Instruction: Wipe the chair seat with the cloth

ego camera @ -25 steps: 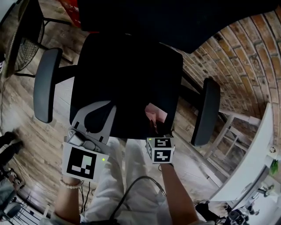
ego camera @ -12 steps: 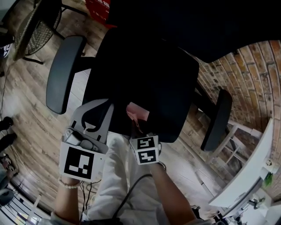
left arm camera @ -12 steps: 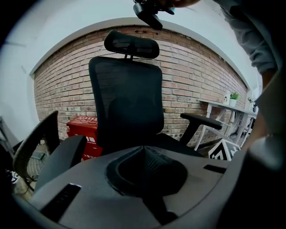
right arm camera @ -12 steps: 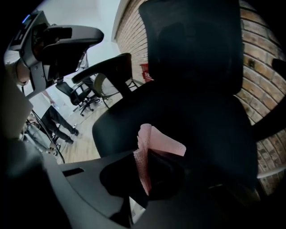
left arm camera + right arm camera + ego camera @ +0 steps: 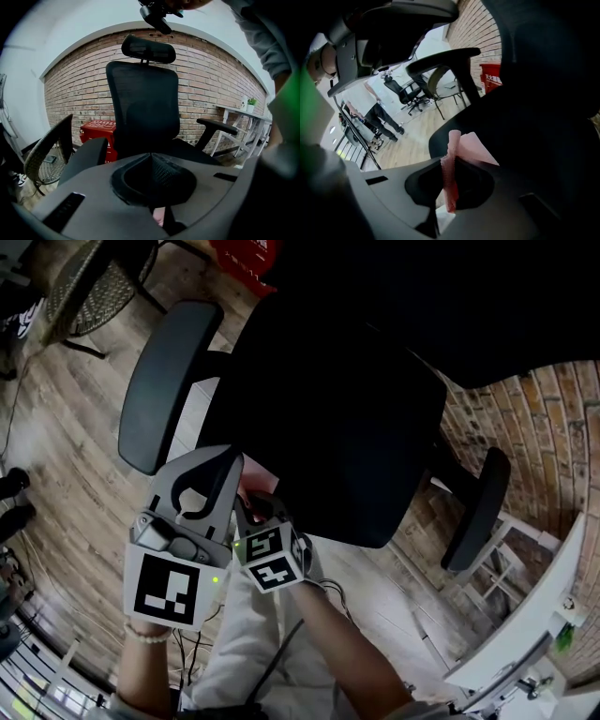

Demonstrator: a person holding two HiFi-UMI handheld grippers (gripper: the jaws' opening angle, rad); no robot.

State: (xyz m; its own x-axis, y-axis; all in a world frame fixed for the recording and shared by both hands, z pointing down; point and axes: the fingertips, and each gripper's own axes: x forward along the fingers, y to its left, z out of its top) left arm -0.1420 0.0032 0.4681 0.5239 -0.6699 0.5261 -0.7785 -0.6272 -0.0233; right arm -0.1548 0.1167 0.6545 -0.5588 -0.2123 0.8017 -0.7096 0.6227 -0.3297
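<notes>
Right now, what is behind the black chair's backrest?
A brick wall, with a red crate low down beside the backrest. The stretch of wall straight behind the backrest is covered by it.

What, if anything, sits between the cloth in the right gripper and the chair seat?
Nothing visible. The right gripper holds the pink cloth at the near edge of the seat, with bare black surface beyond it. The left gripper is alongside, shut and empty, not in the path.
</notes>
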